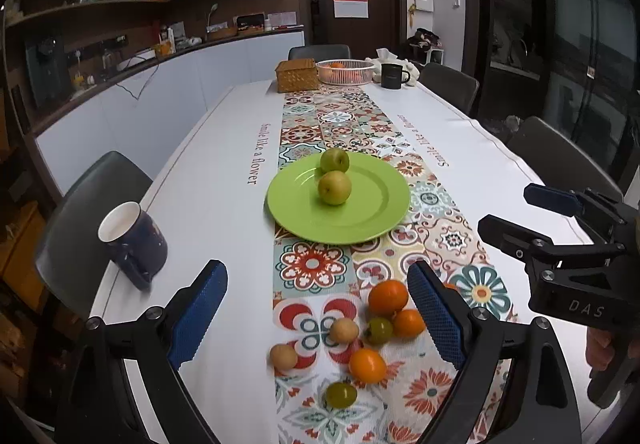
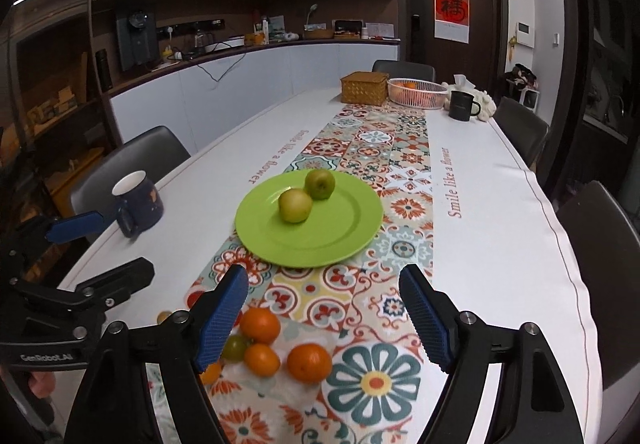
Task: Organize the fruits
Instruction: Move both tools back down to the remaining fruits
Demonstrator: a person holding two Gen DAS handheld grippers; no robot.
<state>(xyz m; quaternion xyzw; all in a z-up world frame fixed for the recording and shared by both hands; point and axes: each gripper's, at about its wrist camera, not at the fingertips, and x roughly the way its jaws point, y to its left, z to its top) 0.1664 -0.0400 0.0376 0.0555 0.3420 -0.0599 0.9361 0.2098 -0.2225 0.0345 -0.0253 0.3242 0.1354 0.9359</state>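
A green plate (image 1: pixel 360 220) (image 2: pixel 344 232) on the patterned runner holds two green apples (image 1: pixel 335 187) (image 2: pixel 295 206). Nearer, several small loose fruits lie on the runner: oranges (image 1: pixel 388 297) (image 2: pixel 309 363), green ones (image 1: pixel 341 395) (image 2: pixel 235 348) and tan ones (image 1: pixel 283 357). My left gripper (image 1: pixel 318 318) is open and empty above the loose fruits. My right gripper (image 2: pixel 323 318) is open and empty, hovering just short of the plate above the oranges. Each gripper shows at the edge of the other's view.
A dark blue mug (image 1: pixel 134 242) (image 2: pixel 138 202) stands near the table's left edge. At the far end are a wicker box (image 1: pixel 297 75), a white basket with oranges (image 1: pixel 346 71) and a black mug (image 1: pixel 394 75). Chairs surround the table.
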